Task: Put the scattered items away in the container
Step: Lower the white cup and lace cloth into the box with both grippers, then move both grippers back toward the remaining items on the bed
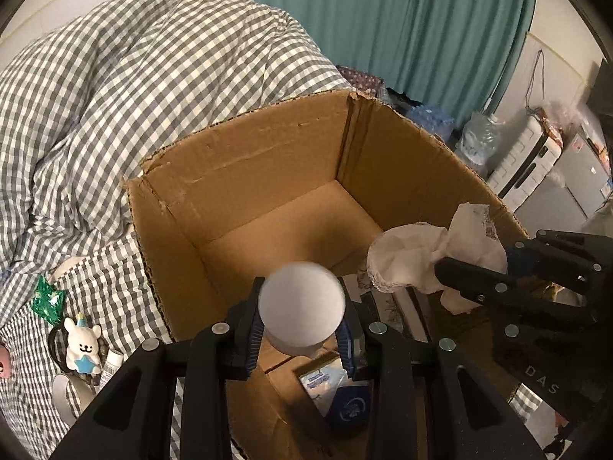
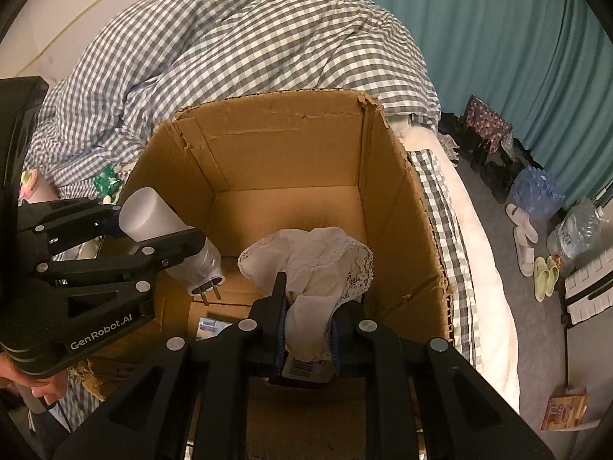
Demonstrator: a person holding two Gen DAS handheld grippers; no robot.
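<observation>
Bed: a grey-and-white checked duvet [image 1: 145,76] lies heaped behind and to the left of the box, and the same check covers the mattress under it.
Curtain: a teal curtain [image 2: 498,38] hangs along the far side of the room.
Container: an open cardboard box [image 1: 268,176] stands on the bed with ragged torn top edges; both tools are above its near end.
Box contents: a white-and-blue packet [image 1: 325,383] lies flat on the box floor near the front wall; the far part of the floor is bare cardboard.
Left gripper [image 1: 302,329]: clamped from both sides on a white plug-in night light [image 2: 168,237], with the frosted dome end pointing at its own camera.
Night light position: held tilted over the left near part of the box, its two metal prongs pointing down and right, above the box floor and not touching it.
Right gripper [image 2: 308,318]: closed on a white lace-trimmed cloth [image 2: 310,264], a printed tag showing below the pinch.
Cloth position: bunched and standing up out of the jaws, over the right near part of the box.
Loose items on the bed, left of the box: a small white bear figurine [image 1: 82,343] with a blue star, and a green foil packet [image 1: 48,299] just behind it.
Floor, right of the bed: water bottles [image 2: 536,191] and pale slippers [image 2: 525,237].
</observation>
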